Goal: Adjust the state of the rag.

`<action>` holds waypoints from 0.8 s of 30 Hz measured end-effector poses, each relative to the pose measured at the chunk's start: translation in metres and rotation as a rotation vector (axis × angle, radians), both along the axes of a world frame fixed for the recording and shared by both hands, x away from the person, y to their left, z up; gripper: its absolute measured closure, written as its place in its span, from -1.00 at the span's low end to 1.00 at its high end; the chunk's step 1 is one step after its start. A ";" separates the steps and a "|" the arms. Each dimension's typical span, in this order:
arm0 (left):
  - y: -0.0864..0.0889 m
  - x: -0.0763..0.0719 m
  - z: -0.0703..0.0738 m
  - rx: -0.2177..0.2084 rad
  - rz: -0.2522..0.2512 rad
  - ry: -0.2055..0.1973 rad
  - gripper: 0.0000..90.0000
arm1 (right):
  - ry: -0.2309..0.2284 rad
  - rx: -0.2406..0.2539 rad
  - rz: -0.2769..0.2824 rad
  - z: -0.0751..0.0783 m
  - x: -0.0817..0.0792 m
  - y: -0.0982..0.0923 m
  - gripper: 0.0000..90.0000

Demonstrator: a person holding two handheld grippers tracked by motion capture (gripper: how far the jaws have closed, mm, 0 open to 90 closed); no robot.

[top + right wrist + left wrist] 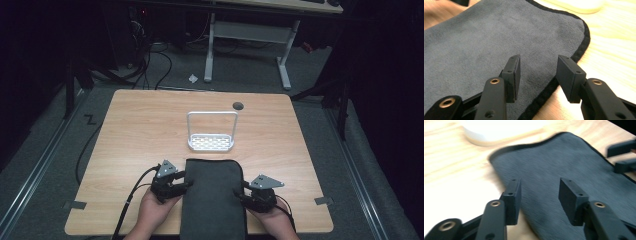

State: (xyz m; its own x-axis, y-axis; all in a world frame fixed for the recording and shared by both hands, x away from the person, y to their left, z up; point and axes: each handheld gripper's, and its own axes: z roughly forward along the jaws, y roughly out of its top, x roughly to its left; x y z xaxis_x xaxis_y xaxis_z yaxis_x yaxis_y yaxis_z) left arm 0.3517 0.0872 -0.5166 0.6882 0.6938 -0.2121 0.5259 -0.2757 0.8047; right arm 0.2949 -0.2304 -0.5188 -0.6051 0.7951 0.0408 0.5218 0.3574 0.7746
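A dark grey cloth (pixel 212 200) with a black hem lies flat on the wooden table (pixel 140 130) at front centre, and its near end reaches the table's front edge. My left gripper (pixel 184 180) rests at the cloth's left edge, held in a hand. In the left gripper view its jaws (pixel 539 192) stand open over the cloth (pixel 554 162), with nothing pinched. My right gripper (pixel 241 191) sits at the cloth's right edge. In the right gripper view its jaws (pixel 539 72) are open astride the hem of the cloth (pixel 499 37), pads clear of the fabric.
A white wire rack (pixel 211 135) with a tall handle stands just behind the cloth, and its base shows blurred in the left gripper view (pixel 499 132). A round cable hole (pixel 238 105) lies near the table's far edge. A white-legged desk (pixel 247 35) stands beyond.
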 end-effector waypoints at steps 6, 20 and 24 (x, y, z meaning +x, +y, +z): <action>-0.001 0.017 -0.001 -0.001 0.025 0.005 -0.01 | -0.016 -0.016 0.007 0.000 -0.002 0.004 0.24; -0.015 0.056 -0.014 0.014 0.080 0.085 0.07 | -0.035 -0.017 -0.008 -0.001 0.000 0.003 0.10; -0.017 0.058 -0.018 0.013 0.078 0.090 0.24 | -0.031 -0.022 -0.012 -0.002 0.001 0.003 0.05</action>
